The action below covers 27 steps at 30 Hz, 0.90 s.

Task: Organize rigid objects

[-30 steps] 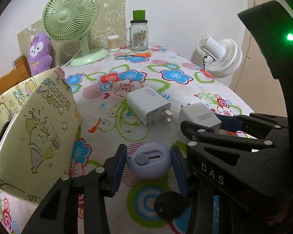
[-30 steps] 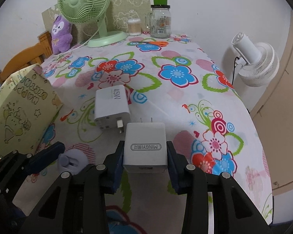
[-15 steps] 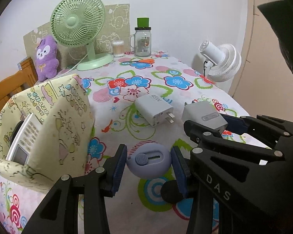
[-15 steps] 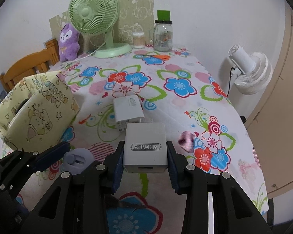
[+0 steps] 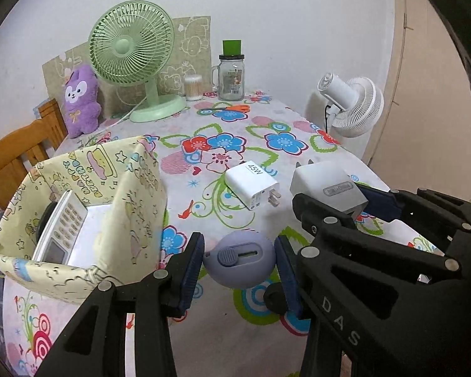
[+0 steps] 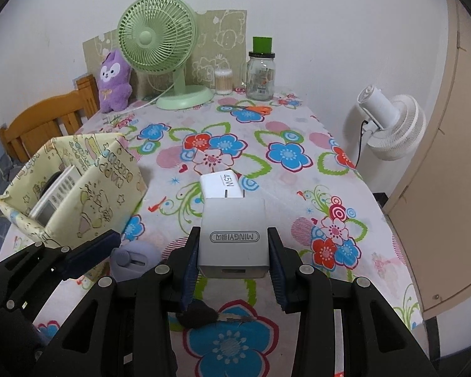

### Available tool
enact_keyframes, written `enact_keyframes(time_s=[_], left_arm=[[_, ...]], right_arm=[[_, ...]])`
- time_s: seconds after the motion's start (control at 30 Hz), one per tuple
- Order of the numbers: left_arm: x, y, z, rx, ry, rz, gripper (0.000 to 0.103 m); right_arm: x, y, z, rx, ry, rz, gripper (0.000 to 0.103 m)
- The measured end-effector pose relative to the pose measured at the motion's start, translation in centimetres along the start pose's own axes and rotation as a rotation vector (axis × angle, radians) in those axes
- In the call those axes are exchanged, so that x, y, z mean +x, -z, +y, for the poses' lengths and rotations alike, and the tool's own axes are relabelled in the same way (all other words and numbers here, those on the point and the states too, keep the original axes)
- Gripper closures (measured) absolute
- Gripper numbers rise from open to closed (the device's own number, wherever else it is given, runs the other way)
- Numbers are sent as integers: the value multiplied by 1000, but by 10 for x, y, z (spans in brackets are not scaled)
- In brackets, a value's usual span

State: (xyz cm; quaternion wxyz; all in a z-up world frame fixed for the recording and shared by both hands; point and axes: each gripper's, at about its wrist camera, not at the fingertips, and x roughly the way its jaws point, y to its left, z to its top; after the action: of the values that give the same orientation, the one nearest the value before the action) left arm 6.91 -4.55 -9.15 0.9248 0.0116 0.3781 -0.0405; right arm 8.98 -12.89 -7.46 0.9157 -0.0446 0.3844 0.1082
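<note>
Against the white wall [image 6: 329, 15], a floral tablecloth [image 6: 298, 119] covers the table.

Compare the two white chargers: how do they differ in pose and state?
The 45W charger lies on the tablecloth, untouched; the Mingyi charger is held in the right gripper. The 45W charger's label is plain text; the Mingyi charger's sits in an outlined badge. Both are white plug blocks with prongs.
</note>
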Motion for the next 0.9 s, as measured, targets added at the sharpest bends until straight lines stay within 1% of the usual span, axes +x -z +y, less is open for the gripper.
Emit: enact_keyframes(time_s=[0.17, 0.37, 0.47, 0.53, 0.63, 0.7, 0.9], left_arm=[[-9, -4, 4, 5, -12, 4, 56], [-21, -11, 11, 2, -10, 2, 56], [-29, -18, 15, 4, -7, -9, 56], [-32, -22, 18, 4, -3, -3, 56], [-37, -27, 23, 2, 7, 5, 56], [-43, -30, 26, -5, 17, -3, 55], [-53, -38, 38, -13, 14, -15, 55]], right_arm=[[-10, -3, 5, 16, 22, -7, 61], [-20, -10, 11, 15, 22, 0, 61], [-27, -17, 15, 8, 17, -10, 61], [-31, -22, 18, 5, 13, -15, 61], [-33, -30, 23, -3, -15, -5, 61], [-37, -35, 28, -17, -16, -8, 61], [-47, -49, 41, -38, -20, -27, 61]])
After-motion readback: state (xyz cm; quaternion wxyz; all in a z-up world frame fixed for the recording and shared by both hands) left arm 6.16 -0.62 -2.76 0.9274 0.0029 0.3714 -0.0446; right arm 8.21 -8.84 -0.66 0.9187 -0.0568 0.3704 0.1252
